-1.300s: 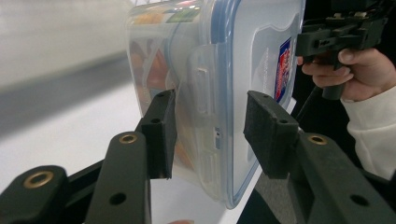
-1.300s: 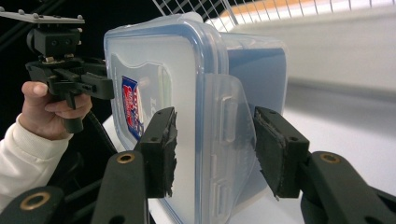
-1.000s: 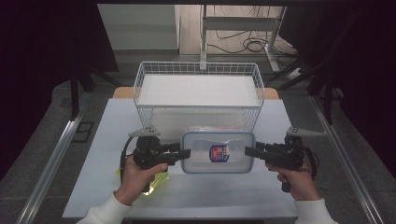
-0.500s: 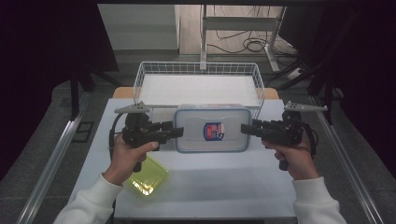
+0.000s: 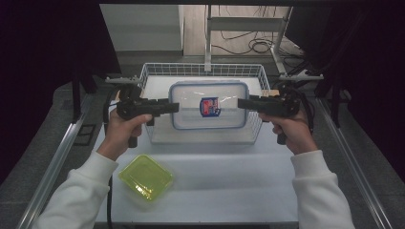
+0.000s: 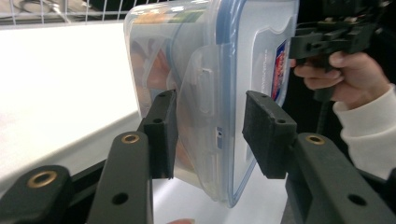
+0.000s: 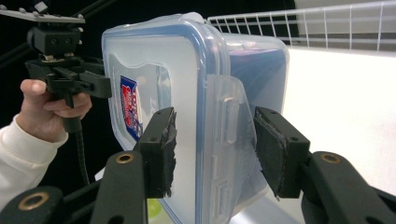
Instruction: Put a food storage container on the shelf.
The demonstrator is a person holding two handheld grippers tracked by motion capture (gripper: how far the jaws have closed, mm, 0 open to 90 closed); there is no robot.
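- Holding the left end of the container, the left gripper point(image 5: 165, 107) brackets the side latch flap; in the left gripper view one pad point(image 6: 161, 135) lies against the clear body point(image 6: 154, 70), while the other pad point(image 6: 264, 133) shows a gap to the blue-rimmed lid point(image 6: 259, 51), so a firm clench cannot be confirmed from that view.
- Opposite, the right gripper point(image 5: 248, 103) straddles the right-end latch flap point(image 7: 229, 121); its worn pads point(image 7: 161, 149) stand close to lid and body, but whether they press on them cannot be told.
- Between the two grippers, the clear container point(image 5: 209, 105) hangs level above the wire basket point(image 5: 157, 71), label point(image 5: 209, 107) upward, with no visible contact with the basket floor; it is evidently carried by the two end grips together.
- Beyond the basket, toward the person, a yellow-green lidded box point(image 5: 145, 176) lies on the white table point(image 5: 229, 191), well apart from the carried container.
- Hazards, as a judgement:
  - Each grip bears on a hinged flap and smooth plastic; uneven squeeze or a tilt of either hand could let one end slip and drop the container into the basket.
  - Pulling the hands apart would draw the pads off the ends.
  - Pressure on a flap could unlatch it and loosen the lid.
  - Lowering off-centre could catch the rim on the basket wires.
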